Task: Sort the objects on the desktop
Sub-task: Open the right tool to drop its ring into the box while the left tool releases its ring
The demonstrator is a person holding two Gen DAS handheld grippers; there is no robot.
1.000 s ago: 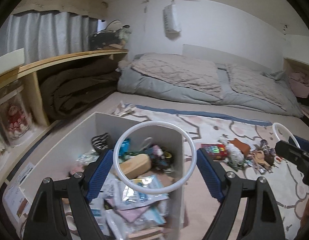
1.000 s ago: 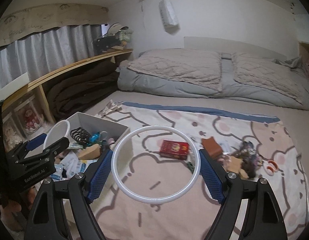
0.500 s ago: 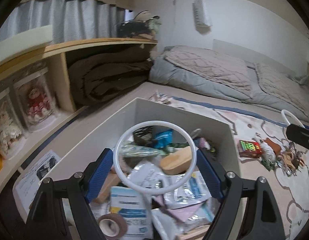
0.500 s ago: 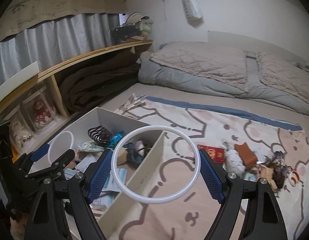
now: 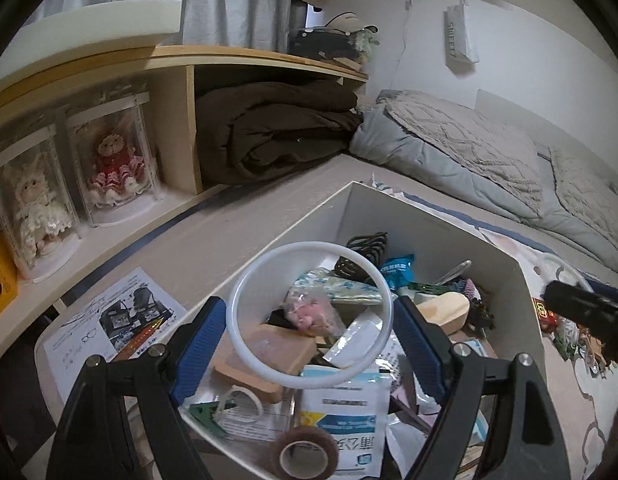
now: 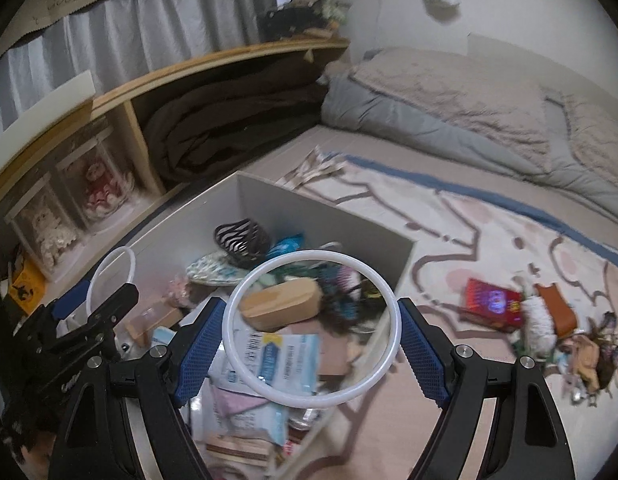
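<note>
Swung both hand-held grippers off the blanket pile: left hand-held gripper point(image 5: 311, 334) and right hand-held gripper point(image 6: 311, 332), jaws wide, empty, now over the white box point(image 5: 429, 216). Red booklet point(image 6: 493, 306) still unsorted on the blanket point(image 6: 489, 232).

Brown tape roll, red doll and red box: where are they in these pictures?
Tape roll point(image 5: 305, 451): left wrist view, on its brown outer band.
Red doll point(image 5: 116, 168): left wrist view, on its red dress.
Red box point(image 6: 493, 303): right wrist view, on its top face.
</note>
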